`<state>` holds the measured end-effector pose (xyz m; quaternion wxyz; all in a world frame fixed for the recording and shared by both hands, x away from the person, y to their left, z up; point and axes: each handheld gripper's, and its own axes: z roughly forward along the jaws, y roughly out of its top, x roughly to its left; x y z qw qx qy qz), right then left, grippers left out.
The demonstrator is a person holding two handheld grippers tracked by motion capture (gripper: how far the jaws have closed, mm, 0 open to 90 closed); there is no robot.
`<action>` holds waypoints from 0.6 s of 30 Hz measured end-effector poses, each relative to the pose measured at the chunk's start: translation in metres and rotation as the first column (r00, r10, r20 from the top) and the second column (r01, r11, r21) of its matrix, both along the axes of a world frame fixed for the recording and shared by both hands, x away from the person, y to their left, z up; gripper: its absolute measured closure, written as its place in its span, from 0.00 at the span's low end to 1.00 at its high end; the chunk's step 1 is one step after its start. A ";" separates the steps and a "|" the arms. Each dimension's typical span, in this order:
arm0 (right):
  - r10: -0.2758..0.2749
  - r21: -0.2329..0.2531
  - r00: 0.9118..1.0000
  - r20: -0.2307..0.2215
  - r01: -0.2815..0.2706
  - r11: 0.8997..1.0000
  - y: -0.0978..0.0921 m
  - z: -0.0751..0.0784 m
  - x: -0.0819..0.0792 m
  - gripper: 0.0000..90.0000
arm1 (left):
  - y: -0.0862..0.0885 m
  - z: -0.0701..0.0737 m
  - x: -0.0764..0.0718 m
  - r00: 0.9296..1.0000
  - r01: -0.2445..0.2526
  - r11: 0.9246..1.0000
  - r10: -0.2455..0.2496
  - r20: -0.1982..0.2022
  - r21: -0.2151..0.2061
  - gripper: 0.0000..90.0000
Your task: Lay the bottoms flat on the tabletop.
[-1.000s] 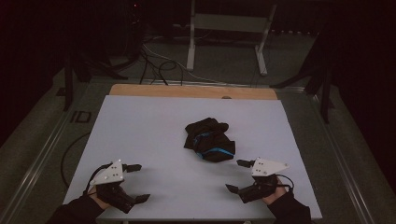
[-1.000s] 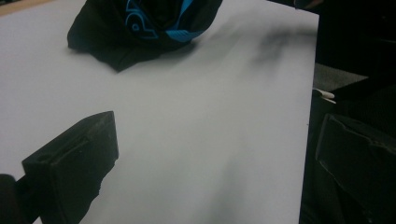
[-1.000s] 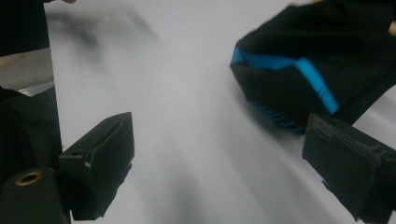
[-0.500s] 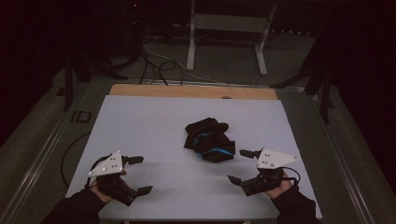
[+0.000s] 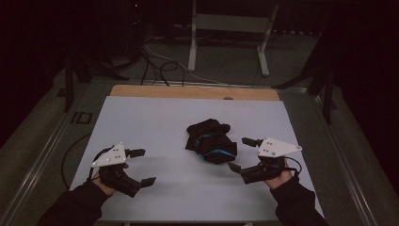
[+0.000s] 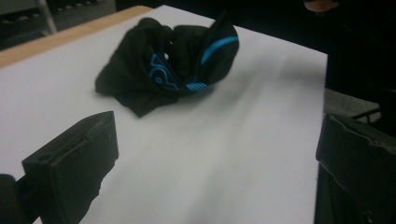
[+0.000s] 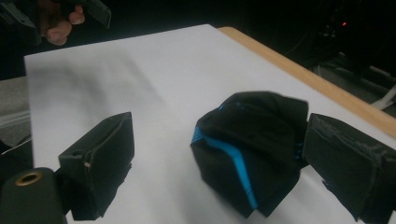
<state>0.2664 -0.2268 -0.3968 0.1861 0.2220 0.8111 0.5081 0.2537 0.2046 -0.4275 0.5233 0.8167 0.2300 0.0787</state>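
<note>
High view: both grippers (image 5: 141,166) (image 5: 240,153) low, seemingly agape.

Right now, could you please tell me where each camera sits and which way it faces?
High view: above the person's side, looking forward and down at the table; both forearms, left claw, right claw.
Left gripper view: on the left claw, facing the black cloth.
Right gripper view: on the right claw, close to the cloth.
All share the cloth.

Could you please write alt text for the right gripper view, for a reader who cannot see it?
A crumpled black cloth with bright blue stripes lies on a white tabletop, framed by the open black jaws of the right claw. The table's wooden edge runs along the far side.
</note>
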 end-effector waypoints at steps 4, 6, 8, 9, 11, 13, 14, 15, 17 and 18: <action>-0.005 -0.002 1.000 0.013 0.005 1.000 0.003 0.003 0.005 0.10 | -0.005 0.004 0.005 1.000 -0.021 1.000 0.021 0.007 0.008 0.00; -0.017 0.023 1.000 0.010 0.016 1.000 0.007 0.006 0.012 0.10 | -0.010 0.005 0.007 0.999 -0.037 0.999 0.037 0.012 0.024 0.00; -0.011 0.018 1.000 0.009 0.011 1.000 0.010 0.008 0.016 0.10 | -0.015 0.006 0.011 0.998 -0.061 0.998 0.061 0.014 0.029 0.00; -0.011 0.018 1.000 0.009 0.011 1.000 0.010 0.008 0.016 0.10 | -0.015 0.006 0.011 0.998 -0.061 0.998 0.061 0.014 0.029 0.00; -0.014 -0.003 1.000 0.027 0.014 1.000 0.017 0.009 0.022 0.10 | -0.020 0.005 0.015 0.997 -0.080 0.996 0.079 0.026 0.033 0.00; -0.006 -0.003 1.000 0.021 0.006 1.000 0.020 0.009 0.024 0.10 | -0.025 0.003 0.019 0.994 -0.104 0.993 0.103 0.026 0.051 0.00; 0.000 -0.004 1.000 0.011 0.000 1.000 0.023 0.009 0.026 0.10 | -0.028 0.002 0.021 0.994 -0.106 0.993 0.105 0.027 0.054 0.00; 0.000 -0.004 1.000 0.011 0.000 1.000 0.023 0.009 0.026 0.10 | -0.028 0.002 0.021 0.994 -0.106 0.993 0.105 0.027 0.054 0.00; 0.023 -0.011 1.000 0.004 -0.023 1.000 0.034 0.007 0.030 0.19 | -0.039 -0.004 0.030 0.993 -0.115 0.991 0.112 0.039 0.074 0.00; 0.028 -0.019 1.000 0.002 -0.028 0.999 0.038 0.005 0.031 0.20 | -0.042 -0.007 0.033 0.993 -0.115 0.991 0.112 0.045 0.074 0.00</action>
